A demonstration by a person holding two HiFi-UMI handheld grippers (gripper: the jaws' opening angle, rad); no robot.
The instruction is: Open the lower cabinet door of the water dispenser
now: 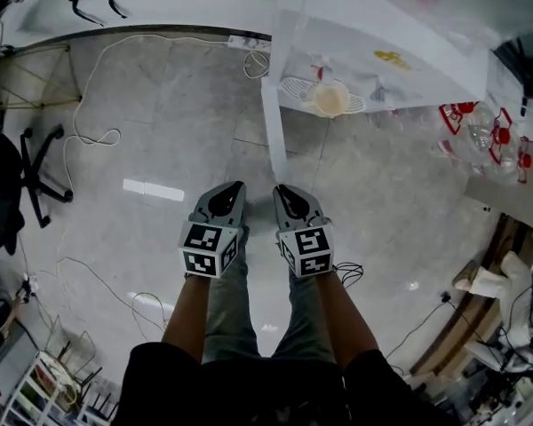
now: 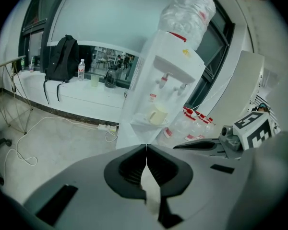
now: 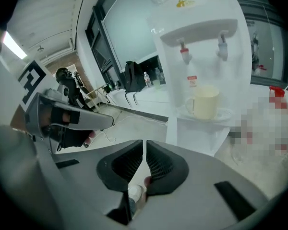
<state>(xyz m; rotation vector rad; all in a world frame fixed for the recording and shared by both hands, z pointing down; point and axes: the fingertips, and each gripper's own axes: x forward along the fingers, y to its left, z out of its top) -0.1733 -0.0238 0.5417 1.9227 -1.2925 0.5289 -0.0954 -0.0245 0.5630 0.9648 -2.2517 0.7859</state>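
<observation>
The white water dispenser [image 1: 373, 34] stands ahead of me with a bottle [image 2: 187, 11] on top and a cream cup [image 1: 330, 98] on its drip tray. Its lower cabinet front [image 3: 201, 135] is below the tray, and the door looks closed. My left gripper [image 1: 238, 186] and right gripper [image 1: 280, 190] hang side by side in the air, short of the dispenser and touching nothing. Both sets of jaws meet at the tips with nothing between them, as the left gripper [image 2: 146, 146] and right gripper [image 3: 144, 142] show in their own views.
A black office chair [image 1: 31, 171] stands at the left, and white cables [image 1: 89, 131] and a power strip [image 1: 249, 43] lie on the floor. Red-capped bottles [image 1: 484, 136] sit right of the dispenser. A backpack [image 2: 62, 56] rests on a far ledge.
</observation>
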